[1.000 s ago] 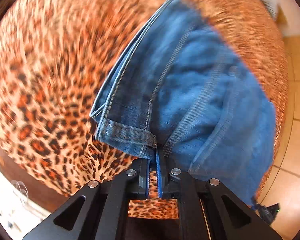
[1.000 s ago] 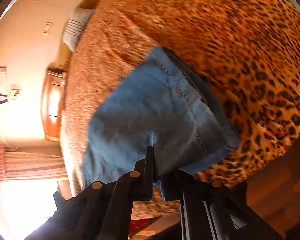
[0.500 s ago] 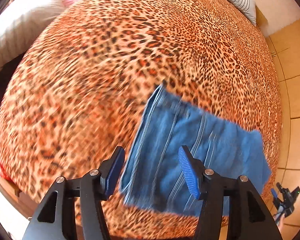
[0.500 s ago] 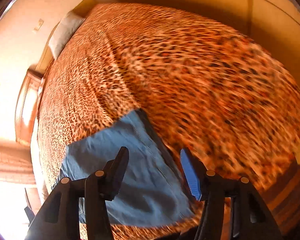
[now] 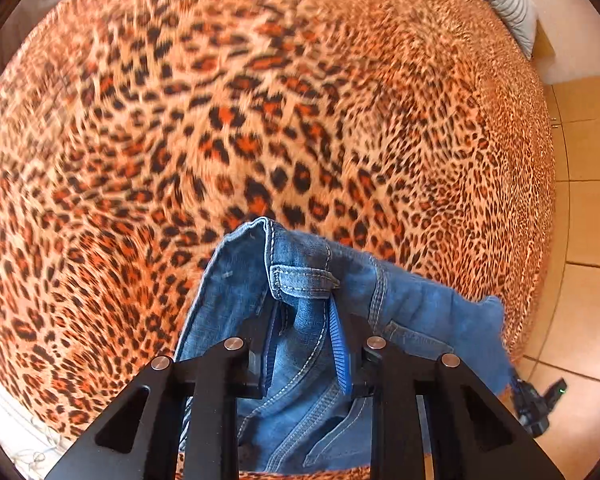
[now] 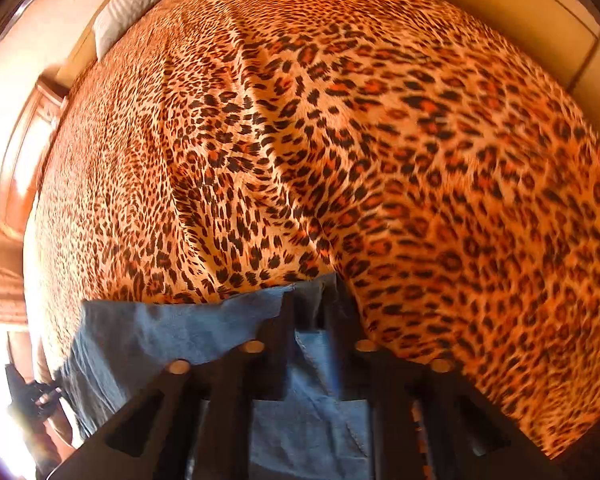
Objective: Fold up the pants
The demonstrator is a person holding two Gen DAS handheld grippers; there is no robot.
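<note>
A: Two grips on the jeans (image 5: 300,292), both jaw sets just closing. Left gripper (image 5: 304,344) first: clamped on a bunched waistband edge, belt loop (image 5: 304,282) just ahead of the pads, denim filling the gap between them. Rest of the jeans trails right and below the fingers onto the bedspread (image 5: 260,120).

B: Risk there?

A: Thick bunch, several layers. My guess is the pads hold only the outer ones; a pull could let an inner layer slide out and the fold edge would go crooked.

B: And the right gripper (image 6: 314,344)?

A: Jaws nearly together, pinching a thin denim edge. Picture is dark and blurred at the tips, so how deep the bite goes I cannot tell. Jeans (image 6: 160,332) spread left of and under the fingers, flat on the bedspread (image 6: 340,120).

B: What fails on that side?

A: Shallow bite, probably. If the hands lift unevenly, that corner slips free or the cloth drags and rucks the bedspread. Jeans also lie near the bed's edge; a slack drop could send them off.
</note>
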